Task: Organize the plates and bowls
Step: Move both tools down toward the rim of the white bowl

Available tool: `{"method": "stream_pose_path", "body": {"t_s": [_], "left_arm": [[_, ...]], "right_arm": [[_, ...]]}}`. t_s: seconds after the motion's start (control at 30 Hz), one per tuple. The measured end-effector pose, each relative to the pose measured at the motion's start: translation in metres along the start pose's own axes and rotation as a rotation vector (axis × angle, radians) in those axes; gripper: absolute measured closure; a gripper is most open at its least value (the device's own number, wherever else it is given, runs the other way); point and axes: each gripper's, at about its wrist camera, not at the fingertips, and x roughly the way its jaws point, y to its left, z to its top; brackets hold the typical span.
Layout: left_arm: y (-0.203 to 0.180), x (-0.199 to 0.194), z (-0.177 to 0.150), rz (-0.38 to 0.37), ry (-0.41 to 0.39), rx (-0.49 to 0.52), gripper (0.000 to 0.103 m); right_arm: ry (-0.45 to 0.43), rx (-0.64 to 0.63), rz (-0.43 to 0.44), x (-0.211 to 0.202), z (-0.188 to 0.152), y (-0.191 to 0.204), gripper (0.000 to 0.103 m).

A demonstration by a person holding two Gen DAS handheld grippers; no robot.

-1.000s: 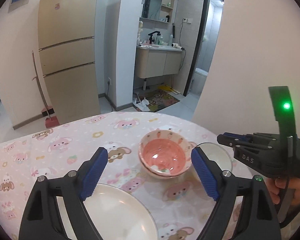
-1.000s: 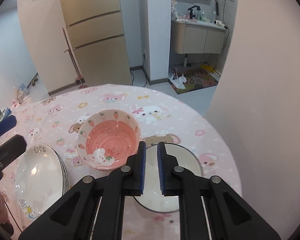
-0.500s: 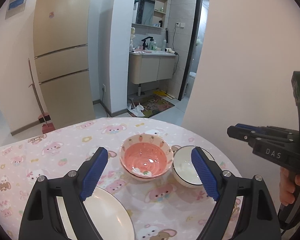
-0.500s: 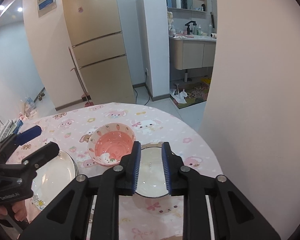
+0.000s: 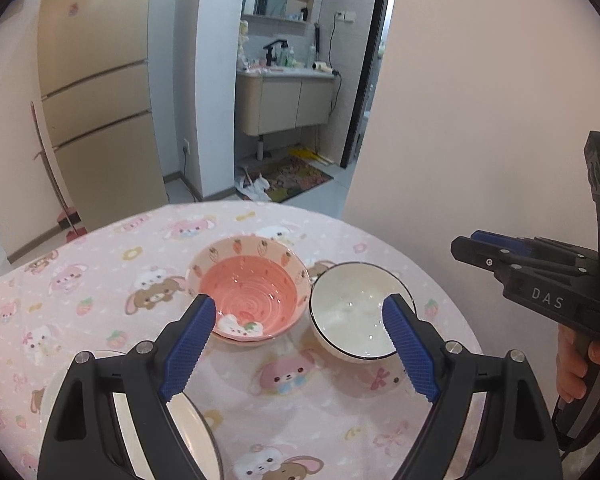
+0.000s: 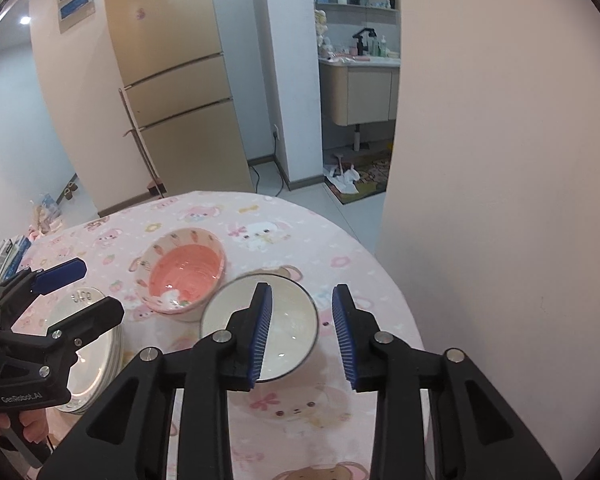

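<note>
A pink bowl with carrot and strawberry prints (image 5: 250,294) (image 6: 184,276) stands on the round table, seemingly stacked on another. A white bowl with a dark rim (image 5: 358,312) (image 6: 288,320) stands right beside it. A stack of white plates (image 6: 96,344) (image 5: 188,432) lies at the near left. My left gripper (image 5: 300,344) is open and empty, raised above the table over the bowls. My right gripper (image 6: 302,336) is open and empty, raised over the white bowl; it also shows in the left wrist view (image 5: 472,248).
The table has a pink cartoon-animal cloth (image 5: 100,280). A pink wall (image 6: 500,200) stands close on the right. Beyond the table are a beige fridge (image 6: 180,80) and a bathroom vanity (image 5: 284,100). Books (image 6: 4,260) lie at the far left.
My right gripper has opened from shut and both grippers have risen and pulled back from the bowls. The white bowl stays on the table beside the pink one.
</note>
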Motion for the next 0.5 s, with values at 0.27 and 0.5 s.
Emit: {"method": "stream_pose_path", "body": {"t_s": [0.27, 0.5], "left_arm": [[0.002, 0.031, 0.006, -0.019, 0.102, -0.034, 0.016], [0.003, 0.069, 0.001, -0.127, 0.273, -0.116, 0.043]], "right_arm": [[0.051, 0.043, 0.007, 0.023, -0.002, -0.029, 0.073], [0.127, 0.094, 0.062, 0.052, -0.008, -0.041, 0.073]]}}
